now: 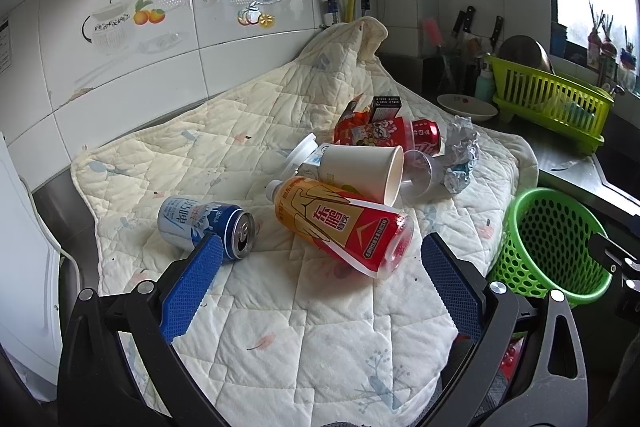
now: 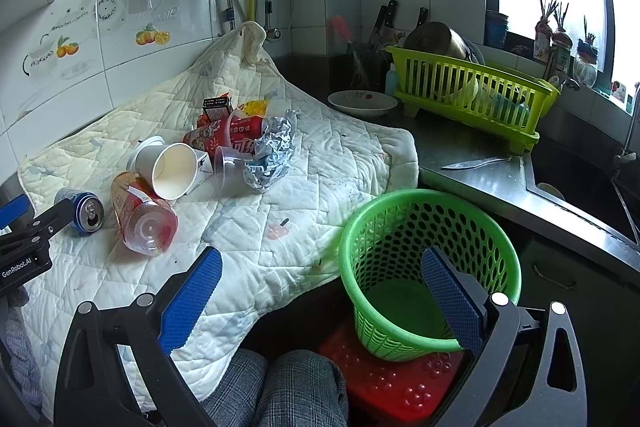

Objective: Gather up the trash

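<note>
Trash lies on a quilted cloth [image 1: 280,327]: a blue-and-silver can [image 1: 206,227], an orange-red bottle [image 1: 344,223], a white paper cup [image 1: 366,167], a clear plastic cup [image 1: 422,175], a red can [image 1: 426,139], red wrappers [image 1: 368,131], a small dark box [image 1: 386,107] and crumpled foil [image 1: 460,155]. My left gripper [image 1: 320,259] is open and empty just in front of the bottle and blue can. A green mesh basket [image 2: 428,267] stands empty on a red stool [image 2: 392,387]. My right gripper [image 2: 320,267] is open and empty over the basket's near rim.
A green dish rack [image 2: 472,95] with a pot, a white plate [image 2: 362,103], a knife block and a loose knife [image 2: 476,163] sit on the steel counter at right. A sink [image 2: 580,179] lies beyond. The tiled wall backs the cloth. The person's knees [image 2: 280,387] are below.
</note>
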`<state>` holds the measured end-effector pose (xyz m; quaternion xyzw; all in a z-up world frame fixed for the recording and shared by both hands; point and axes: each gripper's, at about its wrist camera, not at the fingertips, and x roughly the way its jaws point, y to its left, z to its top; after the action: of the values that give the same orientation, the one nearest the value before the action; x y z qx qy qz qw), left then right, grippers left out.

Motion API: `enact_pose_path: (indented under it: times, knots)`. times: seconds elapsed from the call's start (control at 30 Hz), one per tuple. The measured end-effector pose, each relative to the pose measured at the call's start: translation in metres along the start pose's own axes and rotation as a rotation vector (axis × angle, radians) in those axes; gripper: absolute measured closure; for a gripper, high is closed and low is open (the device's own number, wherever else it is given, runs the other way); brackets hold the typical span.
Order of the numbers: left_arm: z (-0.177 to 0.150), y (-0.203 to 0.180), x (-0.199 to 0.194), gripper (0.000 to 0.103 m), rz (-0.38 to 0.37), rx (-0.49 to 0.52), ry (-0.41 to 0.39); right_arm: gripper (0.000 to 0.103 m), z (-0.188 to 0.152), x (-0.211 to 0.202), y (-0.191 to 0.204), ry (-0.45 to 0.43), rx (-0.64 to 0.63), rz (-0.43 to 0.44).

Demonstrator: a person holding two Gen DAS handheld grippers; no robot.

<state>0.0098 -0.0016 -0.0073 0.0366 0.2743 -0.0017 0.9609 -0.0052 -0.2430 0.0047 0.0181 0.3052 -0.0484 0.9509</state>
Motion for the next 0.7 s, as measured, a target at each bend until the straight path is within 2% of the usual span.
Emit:
enact_pose_path:
  times: [0.3,0.7]
  knots:
    - [0.003,-0.001,0.004,0.005,0.010,0.001,0.006,0.006,0.002,0.005,0.002,0.000,-0.003,0.012]
    - [0.008,0.011,0.018,0.005,0.044,-0.015,0.028,0.006,0.017,0.025,0.007,-0.006,-0.034,0.084]
